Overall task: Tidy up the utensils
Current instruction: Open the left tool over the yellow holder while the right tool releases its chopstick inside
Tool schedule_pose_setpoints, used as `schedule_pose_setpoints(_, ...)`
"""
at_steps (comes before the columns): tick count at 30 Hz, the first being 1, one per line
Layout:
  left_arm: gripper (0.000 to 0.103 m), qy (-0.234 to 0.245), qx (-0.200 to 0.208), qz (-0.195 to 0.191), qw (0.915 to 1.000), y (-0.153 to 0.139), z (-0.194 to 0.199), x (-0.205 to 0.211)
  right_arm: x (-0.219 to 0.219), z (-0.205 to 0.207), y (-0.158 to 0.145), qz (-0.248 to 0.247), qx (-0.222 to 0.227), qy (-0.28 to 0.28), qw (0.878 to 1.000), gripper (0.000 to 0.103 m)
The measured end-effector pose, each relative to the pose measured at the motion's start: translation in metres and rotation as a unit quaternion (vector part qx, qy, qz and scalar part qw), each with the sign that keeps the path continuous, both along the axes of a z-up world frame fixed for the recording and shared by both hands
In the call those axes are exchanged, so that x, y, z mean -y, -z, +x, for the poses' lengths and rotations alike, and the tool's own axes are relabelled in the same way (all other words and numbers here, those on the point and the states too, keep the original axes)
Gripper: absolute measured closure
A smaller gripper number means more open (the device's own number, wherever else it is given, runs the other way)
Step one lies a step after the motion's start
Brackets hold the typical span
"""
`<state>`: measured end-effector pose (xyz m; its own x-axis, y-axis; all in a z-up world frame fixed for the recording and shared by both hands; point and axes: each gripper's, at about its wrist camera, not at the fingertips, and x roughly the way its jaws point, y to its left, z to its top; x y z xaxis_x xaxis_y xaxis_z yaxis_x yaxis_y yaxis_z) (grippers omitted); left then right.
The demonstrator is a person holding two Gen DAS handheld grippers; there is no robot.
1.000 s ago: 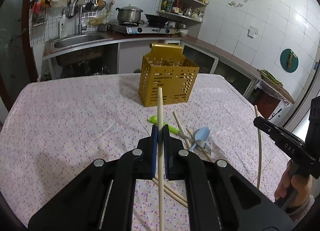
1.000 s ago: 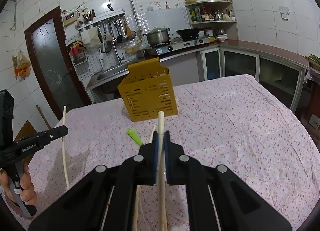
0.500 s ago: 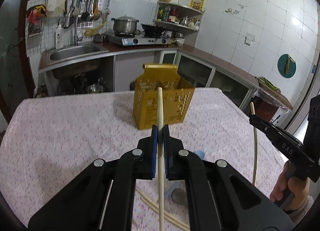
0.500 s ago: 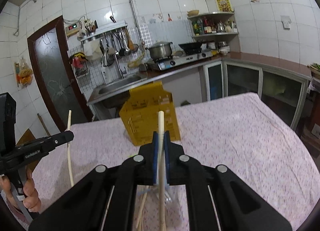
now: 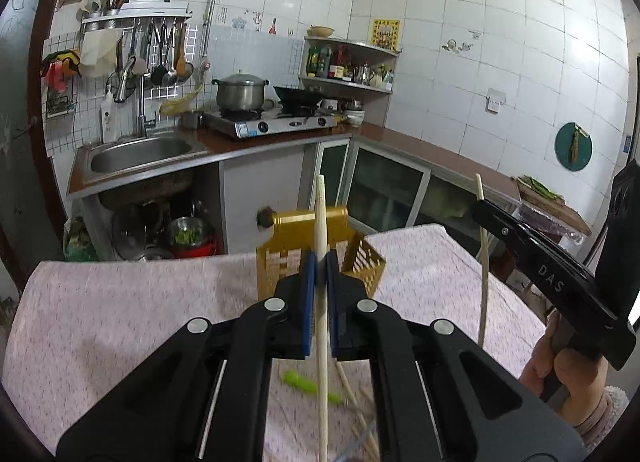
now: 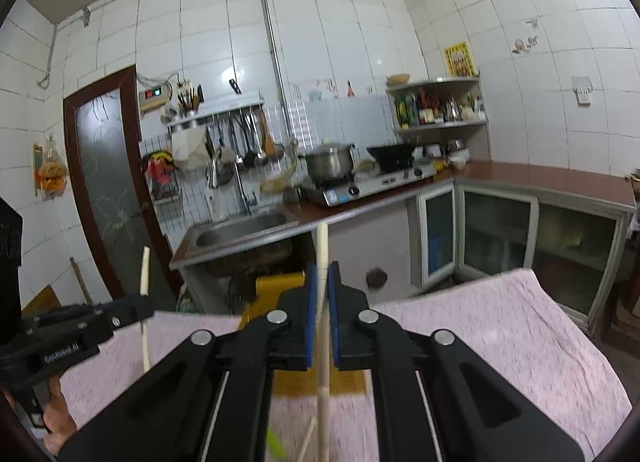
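The left gripper (image 5: 318,262) has its jaws pinching a pale wooden chopstick (image 5: 321,222), held upright above the tabletop (image 5: 120,310) (pink flowered cloth). Behind it stands the yellow perforated utensil holder (image 5: 360,258), with free cloth on both sides. The right gripper (image 6: 322,274) jaws pinch a second chopstick (image 6: 322,246), also lifted, above the holder's edge.

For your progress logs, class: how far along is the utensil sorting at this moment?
Done: nothing visibly in the yellow caddy. In hand: the left claw and the right claw each grip one chopstick, lifted. Left: the green-handled utensil and loose chopsticks on the tablecloth.
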<state>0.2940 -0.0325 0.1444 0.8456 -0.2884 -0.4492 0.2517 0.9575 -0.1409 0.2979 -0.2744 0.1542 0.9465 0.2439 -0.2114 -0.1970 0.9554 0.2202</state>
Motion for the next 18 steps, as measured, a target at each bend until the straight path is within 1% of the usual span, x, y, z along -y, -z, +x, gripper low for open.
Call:
schedule_pose_setpoints(5,0.099,-0.014,0.021,0.003,0.9997,-0.007,0.036,0.005,-0.007,0.032,-0.013,-0.015,0.017,0.009,1.000,0.097)
schedule_pose_setpoints(9,0.099,-0.024,0.036,0.002,0.9990,-0.012,0.067,0.006,-0.008,0.057,-0.022,-0.012,0.037,0.018,0.999,0.097)
schedule_pose_setpoints(16,0.099,-0.033,0.057,-0.010,0.9978,-0.023,0.102,-0.002,0.001,0.098,-0.036,0.035,0.079,0.034,0.996,0.097)
schedule_pose_setpoints(18,0.099,-0.034,0.067,-0.021,0.9970,-0.029,0.108,-0.005,0.001,0.107,-0.038,0.046,0.089,0.040,0.994,0.097)
